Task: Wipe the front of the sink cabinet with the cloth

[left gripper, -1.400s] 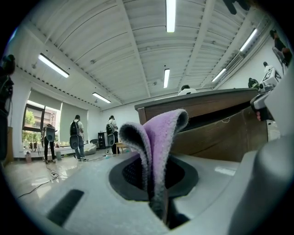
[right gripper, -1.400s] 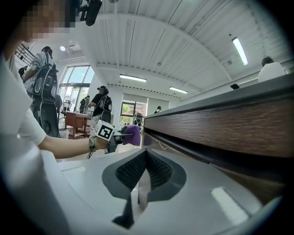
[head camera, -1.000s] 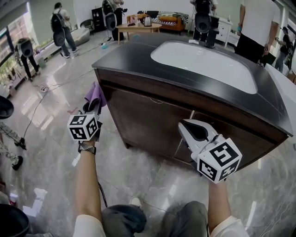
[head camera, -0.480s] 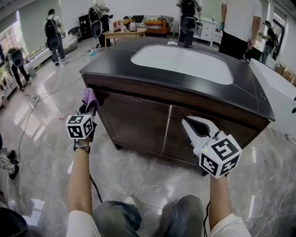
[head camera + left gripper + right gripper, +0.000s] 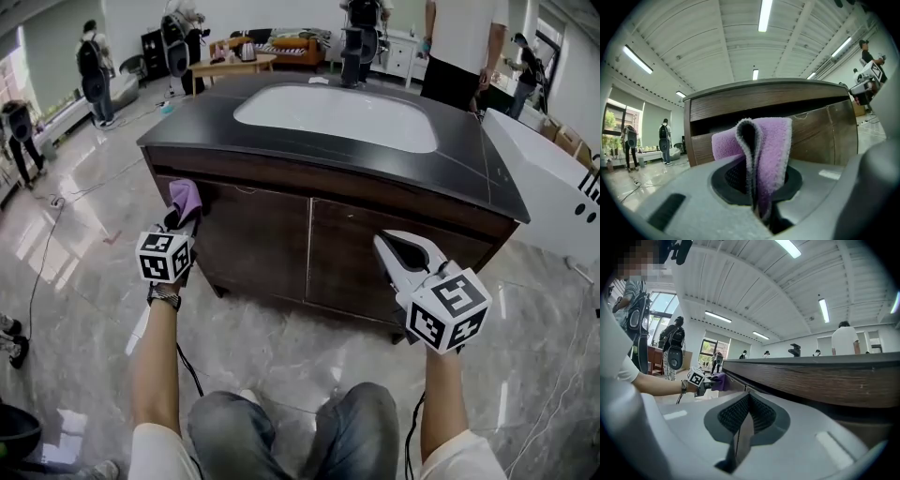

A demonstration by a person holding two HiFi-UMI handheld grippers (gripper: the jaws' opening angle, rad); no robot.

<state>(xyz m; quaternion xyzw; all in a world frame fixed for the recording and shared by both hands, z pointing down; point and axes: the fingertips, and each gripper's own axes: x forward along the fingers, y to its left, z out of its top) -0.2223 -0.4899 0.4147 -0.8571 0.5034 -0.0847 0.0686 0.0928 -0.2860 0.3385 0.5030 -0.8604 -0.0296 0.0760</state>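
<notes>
A dark wood sink cabinet (image 5: 309,244) with two doors and a black top stands in front of me. My left gripper (image 5: 178,225) is shut on a folded purple cloth (image 5: 185,198), held just short of the cabinet's left front corner. In the left gripper view the purple cloth (image 5: 764,154) sticks up from the closed jaws, with the cabinet front (image 5: 787,117) close behind. My right gripper (image 5: 401,251) is shut on nothing and hovers before the right door. The right gripper view shows the cabinet's top edge (image 5: 820,376) and my left gripper (image 5: 705,380) far off.
A white basin (image 5: 337,112) is set in the black countertop (image 5: 469,169). A white object (image 5: 553,197) stands at the right. Several people (image 5: 94,66) stand at the back near a low table (image 5: 230,64). Glossy marble floor (image 5: 281,347) lies below, with a cable (image 5: 192,370) by my left leg.
My view has swung left to right, so the cabinet now sits squarely ahead. Both grippers keep their pose; the left one with the cloth stays near the left front corner.
</notes>
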